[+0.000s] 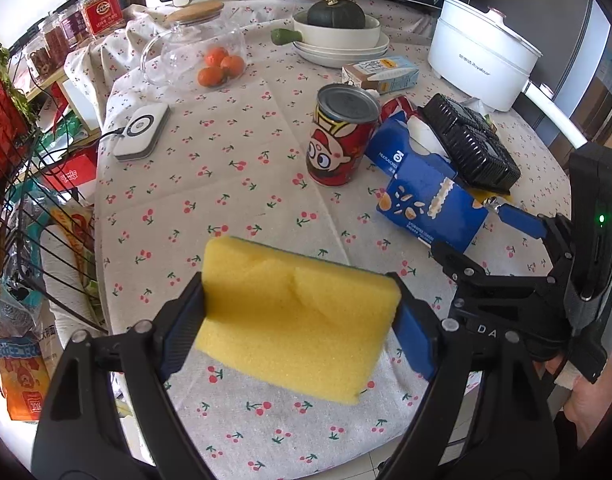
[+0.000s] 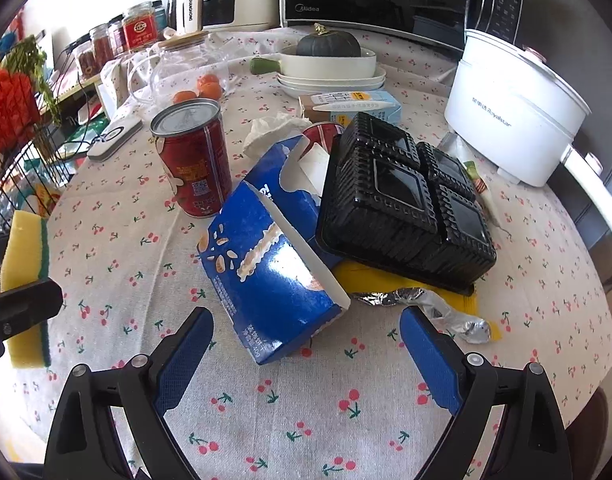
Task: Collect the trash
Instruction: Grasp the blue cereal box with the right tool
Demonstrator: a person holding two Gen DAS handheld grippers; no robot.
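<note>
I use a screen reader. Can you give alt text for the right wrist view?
The open right gripper faces a torn blue biscuit box on a cherry-print tablecloth. A black plastic tray leans behind it, beside a red can.

torn blue biscuit box [image 2: 266,264]: lay on its side, open end up | black plastic tray [image 2: 401,204]: upside down, tilted against box | crumpled foil wrapper [image 2: 433,308]: beside tray | red can [image 2: 194,160]: upright, behind box

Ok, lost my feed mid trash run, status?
Left claw shut on yellow sponge. Right claw open, short of torn blue box. Black tray leans on the box; foil wrapper beside it.
</note>
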